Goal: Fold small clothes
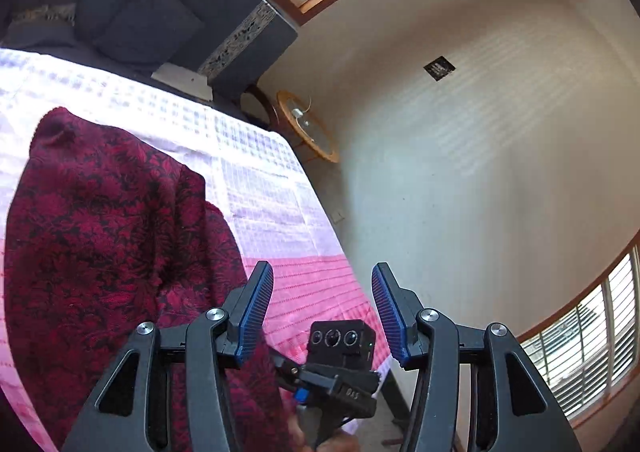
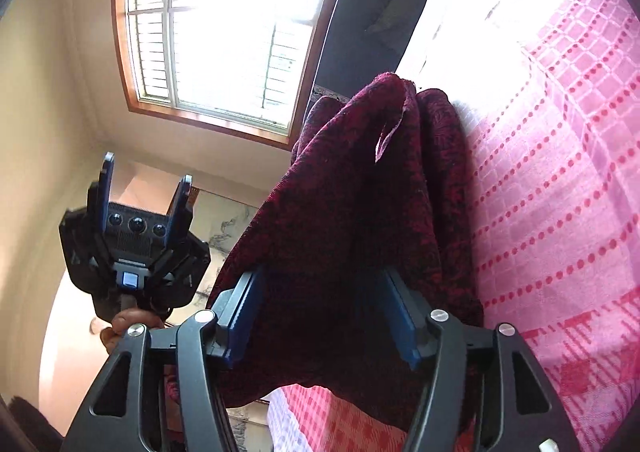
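A dark red patterned knit garment (image 1: 100, 236) lies partly folded on the pink and white checked cloth (image 1: 256, 180) covering the table. My left gripper (image 1: 322, 276) is open and empty, held past the garment's right edge. In the right wrist view the garment (image 2: 360, 220) drapes across and between my right gripper's (image 2: 320, 284) blue fingers (image 2: 240, 312), which stand wide apart, not clamped. The left gripper (image 2: 144, 176) shows open at the left there. The other hand-held unit (image 1: 340, 352) shows low in the left wrist view.
The table edge (image 1: 320, 212) runs close to a cream wall. A dark sofa (image 1: 160, 12) stands behind the table, and a round wooden side table (image 1: 308, 128) beside it. Windows (image 2: 216, 24) are bright behind.
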The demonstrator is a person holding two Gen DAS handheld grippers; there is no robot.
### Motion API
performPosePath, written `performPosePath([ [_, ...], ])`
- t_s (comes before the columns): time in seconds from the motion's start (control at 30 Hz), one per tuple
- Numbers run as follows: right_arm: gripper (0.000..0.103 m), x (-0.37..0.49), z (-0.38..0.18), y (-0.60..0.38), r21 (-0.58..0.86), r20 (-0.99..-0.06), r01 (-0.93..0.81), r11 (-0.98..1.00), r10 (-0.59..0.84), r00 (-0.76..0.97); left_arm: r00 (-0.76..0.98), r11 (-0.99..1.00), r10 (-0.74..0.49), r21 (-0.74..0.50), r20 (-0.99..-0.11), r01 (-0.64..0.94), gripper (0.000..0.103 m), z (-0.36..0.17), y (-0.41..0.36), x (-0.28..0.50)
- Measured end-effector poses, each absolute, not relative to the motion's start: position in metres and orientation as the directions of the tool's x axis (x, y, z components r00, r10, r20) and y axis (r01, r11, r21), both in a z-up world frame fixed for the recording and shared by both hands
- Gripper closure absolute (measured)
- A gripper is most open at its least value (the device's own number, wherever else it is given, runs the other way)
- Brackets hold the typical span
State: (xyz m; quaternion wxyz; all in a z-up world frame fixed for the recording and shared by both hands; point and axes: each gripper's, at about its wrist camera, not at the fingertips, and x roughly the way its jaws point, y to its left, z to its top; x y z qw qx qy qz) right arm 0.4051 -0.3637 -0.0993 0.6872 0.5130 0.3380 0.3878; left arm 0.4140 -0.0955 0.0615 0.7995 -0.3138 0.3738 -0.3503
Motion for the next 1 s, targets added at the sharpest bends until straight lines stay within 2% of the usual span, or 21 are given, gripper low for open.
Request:
performPosePath([
  [0.07, 0.032, 0.406, -0.097, -0.371, 0.974, -0.027, -0.186, 0.128, 0.883, 0.468, 0.532, 0.619, -0.748, -0.705, -0.396, 0.346, 0.05, 0.054, -0.074, 0.394],
  [0.1, 0.023, 0.409, -0.094, -0.373, 0.977, -0.018, -0.181, 0.114, 0.885, 0.465, 0.563, 0.661, -0.717, -0.66, -0.412, 0.359, 0.05, 0.047, -0.066, 0.383],
  [0.17, 0.015, 0.42, -0.085, -0.373, 0.978, -0.018, -0.177, 0.111, 0.89, 0.455, 0.577, 0.714, -0.677, -0.599, -0.456, 0.364, 0.05, 0.025, -0.061, 0.368],
  [0.4, 0.013, 0.46, -0.033, -0.34, 0.887, -0.291, -0.237, 0.396, 0.879, 0.378, 0.44, 0.667, -0.744, -0.581, -0.502, 0.465, 0.049, -0.032, -0.112, 0.344],
  [0.5, 0.012, 0.478, -0.023, -0.326, 0.803, -0.432, -0.256, 0.538, 0.822, 0.372, 0.403, 0.678, -0.734, -0.55, -0.547, 0.488, 0.05, -0.05, -0.136, 0.349],
  [0.6, 0.012, 0.495, -0.03, -0.313, 0.75, -0.514, -0.251, 0.611, 0.779, 0.359, 0.399, 0.646, -0.763, -0.6, -0.508, 0.472, 0.05, -0.054, -0.13, 0.352],
  [0.67, 0.021, 0.499, -0.031, -0.307, 0.723, -0.534, -0.275, 0.634, 0.765, 0.361, 0.395, 0.632, -0.775, -0.615, -0.494, 0.471, 0.05, -0.049, -0.121, 0.349],
  [0.7, 0.052, 0.5, -0.029, -0.302, 0.695, -0.551, -0.296, 0.655, 0.75, 0.365, 0.4, 0.636, -0.771, -0.608, -0.495, 0.475, 0.05, -0.045, -0.117, 0.346],
  [0.73, 0.067, 0.502, -0.027, -0.297, 0.675, -0.569, -0.308, 0.671, 0.739, 0.362, 0.408, 0.64, -0.768, -0.597, -0.494, 0.483, 0.05, -0.039, -0.112, 0.342],
  [0.8, 0.075, 0.503, -0.024, -0.296, 0.688, -0.534, -0.33, 0.647, 0.758, 0.374, 0.443, 0.648, -0.762, -0.582, -0.473, 0.492, 0.05, -0.024, -0.095, 0.332],
  [0.9, 0.078, 0.506, -0.006, -0.301, 0.733, -0.419, -0.385, 0.56, 0.819, 0.393, 0.571, 0.666, -0.728, -0.589, -0.379, 0.458, 0.05, 0.0, -0.051, 0.318],
  [0.97, 0.078, 0.503, 0.001, -0.306, 0.763, -0.322, -0.431, 0.482, 0.861, 0.394, 0.672, 0.712, -0.657, -0.576, -0.341, 0.403, 0.04, 0.008, -0.023, 0.316],
  [1.0, 0.079, 0.503, -0.001, -0.31, 0.77, -0.286, -0.447, 0.455, 0.873, 0.395, 0.709, 0.749, -0.609, -0.55, -0.356, 0.368, 0.038, 0.004, -0.014, 0.318],
])
